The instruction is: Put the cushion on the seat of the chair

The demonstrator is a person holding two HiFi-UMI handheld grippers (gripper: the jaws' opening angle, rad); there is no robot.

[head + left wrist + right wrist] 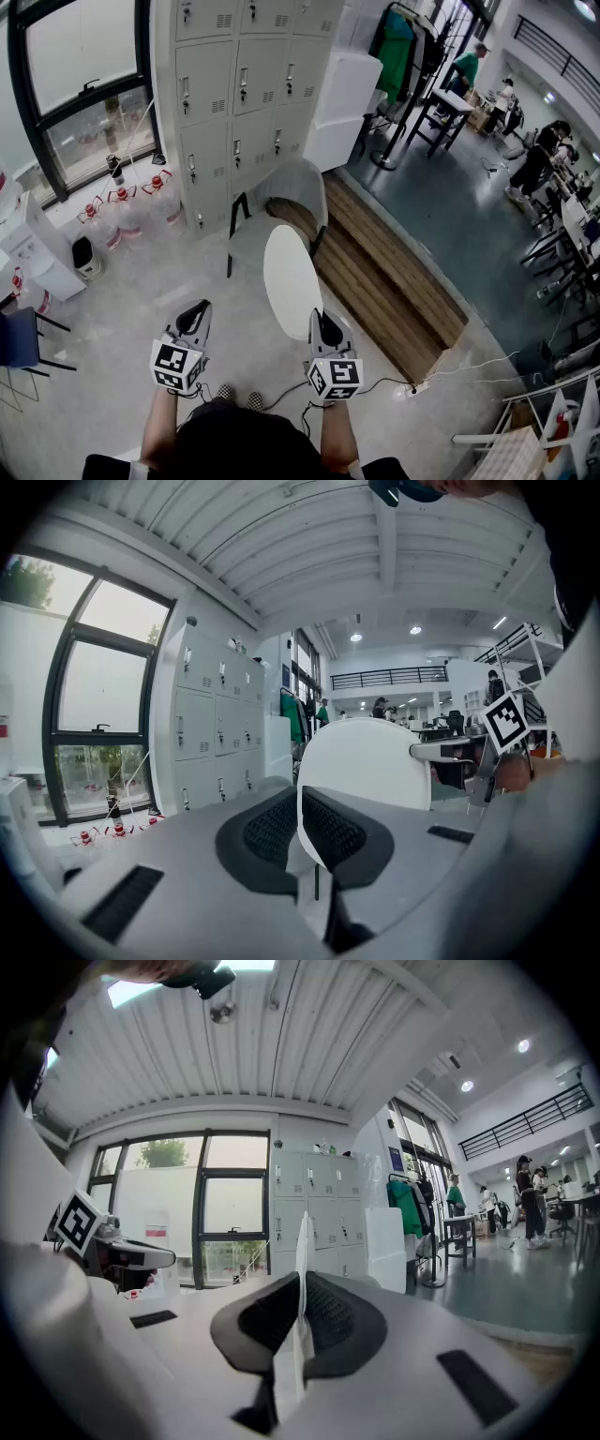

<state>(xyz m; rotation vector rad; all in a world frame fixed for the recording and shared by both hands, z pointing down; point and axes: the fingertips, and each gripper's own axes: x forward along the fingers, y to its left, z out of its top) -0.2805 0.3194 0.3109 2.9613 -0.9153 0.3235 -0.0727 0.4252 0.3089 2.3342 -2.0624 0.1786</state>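
Note:
The white oval cushion (291, 279) hangs on edge in front of me, with my right gripper (323, 325) shut on its lower right rim. In the right gripper view the cushion (303, 1241) shows edge-on, pinched between the dark pads of that gripper (302, 1302). Just beyond the cushion stands the grey chair (286, 192), its seat (246, 246) partly hidden by the cushion. My left gripper (199, 317) hovers to the cushion's left, apart from it, its pads together on nothing. In the left gripper view the cushion (375, 761) fills the space behind that gripper (298, 803).
Grey lockers (239, 84) line the wall behind the chair, with water bottles (122, 206) below the window. A raised wooden strip (394, 272) runs to the right, a power strip (419, 384) lies by it. A blue chair (19, 337) stands far left. People work at tables (450, 98) far right.

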